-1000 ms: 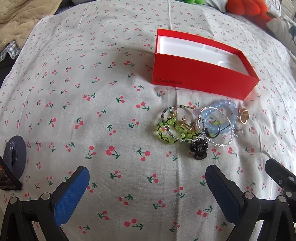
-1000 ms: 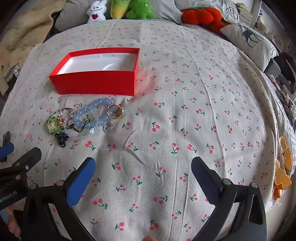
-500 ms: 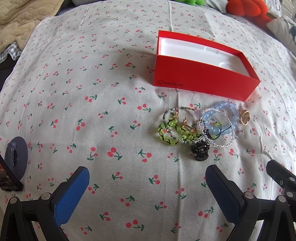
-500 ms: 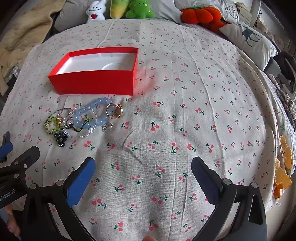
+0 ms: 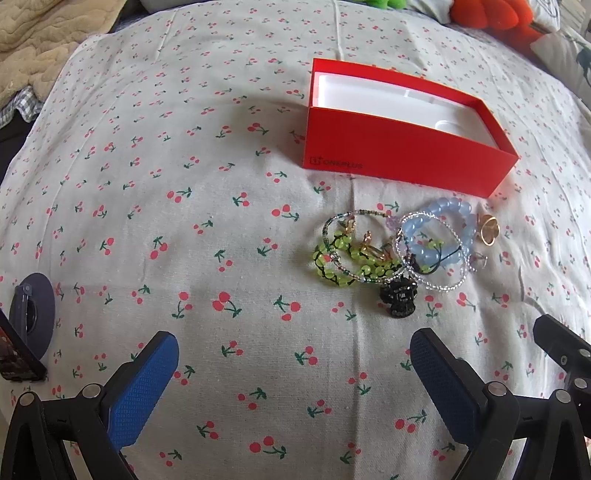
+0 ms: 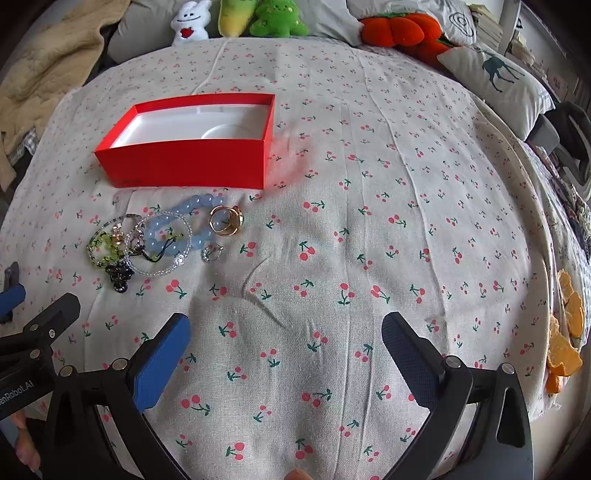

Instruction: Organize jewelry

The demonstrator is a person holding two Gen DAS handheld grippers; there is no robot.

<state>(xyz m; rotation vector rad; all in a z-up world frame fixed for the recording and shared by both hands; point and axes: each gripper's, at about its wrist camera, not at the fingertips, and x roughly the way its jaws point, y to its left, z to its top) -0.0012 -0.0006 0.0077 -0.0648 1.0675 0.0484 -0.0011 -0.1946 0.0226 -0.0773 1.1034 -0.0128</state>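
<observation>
From your left wrist camera, your left gripper (image 5: 291, 354) hangs over the cherry-print sheet (image 5: 184, 206) with its blue-padded jaws spread wide and nothing between them. Ahead and a little to the right lies the jewelry pile: a green beaded bracelet (image 5: 334, 258) overlapping a clear beaded bracelet (image 5: 430, 254), which sits on top of a pale blue beaded bracelet (image 5: 447, 229). A black hair claw (image 5: 399, 299) touches the near edge of the pile, and a gold ring (image 5: 488, 229) rests just beside the blue beads on the right. Beyond them stands the open red box (image 5: 402, 162), white inside and holding nothing. A dark round disc (image 5: 37, 314) lies at the far left edge.

From your right wrist camera, your right gripper (image 6: 286, 328) also has its jaws spread, holding nothing, over bare sheet. The same pile sits ahead to the left, with the gold ring (image 6: 226, 220) at its right side and a small silver ring (image 6: 212, 252) just nearer you. The red box (image 6: 184, 164) stands behind the pile. Plush toys (image 6: 240, 18) and an orange cushion (image 6: 399, 31) line the far edge.
</observation>
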